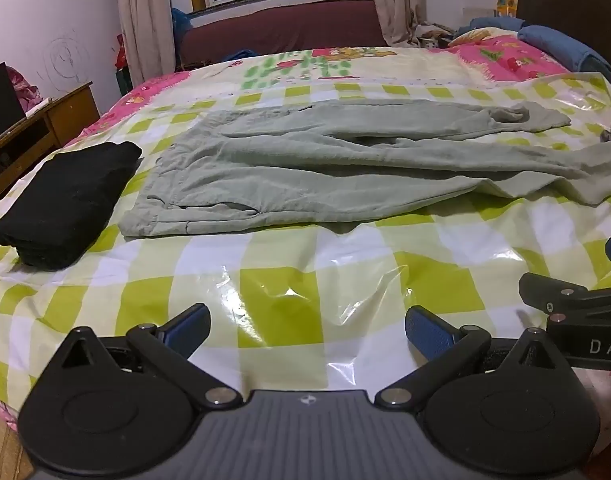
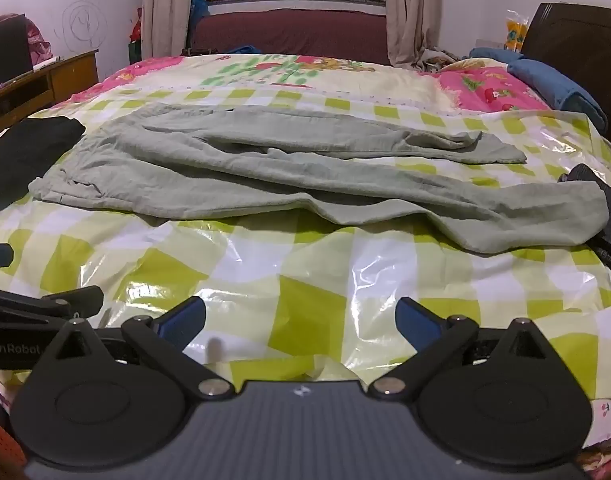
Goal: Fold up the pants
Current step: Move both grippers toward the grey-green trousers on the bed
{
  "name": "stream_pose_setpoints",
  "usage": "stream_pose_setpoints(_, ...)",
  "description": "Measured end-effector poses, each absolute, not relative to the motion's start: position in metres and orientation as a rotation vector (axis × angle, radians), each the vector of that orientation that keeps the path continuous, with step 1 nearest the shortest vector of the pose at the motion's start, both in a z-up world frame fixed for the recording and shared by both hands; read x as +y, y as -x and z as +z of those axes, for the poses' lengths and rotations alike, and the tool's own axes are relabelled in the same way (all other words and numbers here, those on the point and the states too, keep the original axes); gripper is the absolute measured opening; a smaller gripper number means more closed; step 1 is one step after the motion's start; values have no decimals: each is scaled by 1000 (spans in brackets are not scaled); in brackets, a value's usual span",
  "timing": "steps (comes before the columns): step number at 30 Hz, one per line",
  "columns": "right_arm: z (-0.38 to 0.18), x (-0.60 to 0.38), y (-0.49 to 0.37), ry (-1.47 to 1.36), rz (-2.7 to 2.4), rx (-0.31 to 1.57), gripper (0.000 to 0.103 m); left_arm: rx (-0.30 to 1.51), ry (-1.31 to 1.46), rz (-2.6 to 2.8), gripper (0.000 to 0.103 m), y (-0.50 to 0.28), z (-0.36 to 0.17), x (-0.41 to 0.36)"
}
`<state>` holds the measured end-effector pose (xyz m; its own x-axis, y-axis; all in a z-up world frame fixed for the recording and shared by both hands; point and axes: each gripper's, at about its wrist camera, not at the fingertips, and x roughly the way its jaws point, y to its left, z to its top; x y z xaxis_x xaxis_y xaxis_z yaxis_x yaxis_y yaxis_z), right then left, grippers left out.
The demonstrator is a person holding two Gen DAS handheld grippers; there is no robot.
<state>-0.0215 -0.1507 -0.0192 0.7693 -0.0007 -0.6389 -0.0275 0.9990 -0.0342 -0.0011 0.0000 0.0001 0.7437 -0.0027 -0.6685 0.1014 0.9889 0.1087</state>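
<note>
Green pants (image 1: 345, 160) unfolded flat on bed (image 1: 305, 264). Left tool (image 1: 307, 330) spread wide, empty. Right tool (image 2: 301, 320) same, both short of pants.

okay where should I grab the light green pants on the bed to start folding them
Probably take the wrinkled light green cotton pants at the near leg's hem with the open right gripper, coming from the near bed edge: that cuff lies loose, nearest, and is free to lift toward the waistband.
</note>
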Motion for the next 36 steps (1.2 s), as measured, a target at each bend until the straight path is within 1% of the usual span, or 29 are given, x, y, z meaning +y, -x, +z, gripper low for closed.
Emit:
stream_pose_setpoints(19, -24, -150, 20, 44, 14, 701, 100, 728, -171, -46, 103, 2, -3, -2)
stream_pose_setpoints(22, -38, -147, 18, 51, 19, 701, 100, 724, -166, -39, 103, 1, -3, 2)
stream_pose_setpoints(28, -24, -130, -3, 77, 60, 687, 100, 695, -166, -3, 103, -12, -1, 20)
stream_pose_setpoints(36, -10, -87, -46, 146, 194, 643, 98, 656, -135, 54, 103, -54, 7, 76)
